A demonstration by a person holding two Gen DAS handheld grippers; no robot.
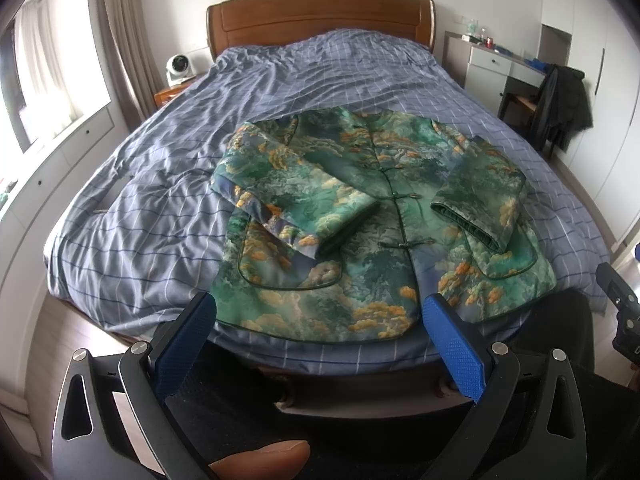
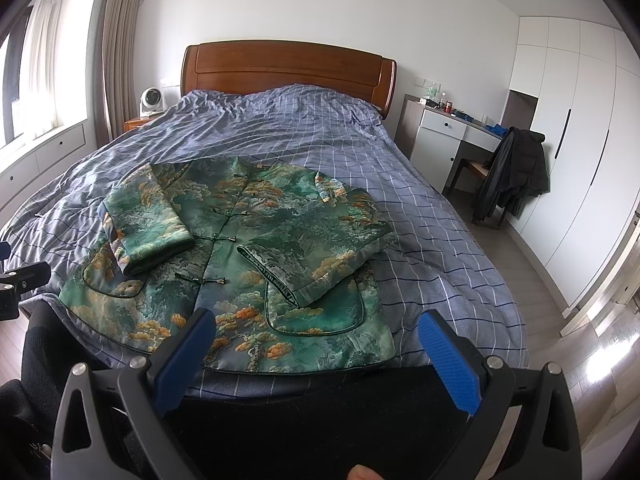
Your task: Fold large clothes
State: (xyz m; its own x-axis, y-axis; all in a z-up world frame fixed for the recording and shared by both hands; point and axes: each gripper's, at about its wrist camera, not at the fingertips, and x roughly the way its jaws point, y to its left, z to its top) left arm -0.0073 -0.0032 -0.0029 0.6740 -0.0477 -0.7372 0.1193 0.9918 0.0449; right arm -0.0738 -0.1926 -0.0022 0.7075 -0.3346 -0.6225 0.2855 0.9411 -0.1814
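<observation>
**Green brocade jacket lies on the bed, sleeves folded in**

The jacket lies front up on the near part of the bed, its hem close to the foot edge. The fabric is a glossy green with orange and pale cloud-like patches, edged in dark green piping. A row of knotted frog fastenings runs down the closed front. Both sleeves are folded across the chest: the left sleeve slants in towards the fastenings, the right sleeve is bent so its open cuff faces the middle. A rounded patch pocket sits on each lower front panel.

No brand, label or writing can be read on the garment or nearby.

The blue checked duvet is rumpled, with bare bedding on both sides of the jacket and beyond its collar up to the wooden headboard. To the right, floor separates the bed from white wardrobes.

The left gripper hangs over the foot edge, jaws spread wide, holding nothing. The right gripper does likewise, jaws apart and empty, just short of the hem.
</observation>
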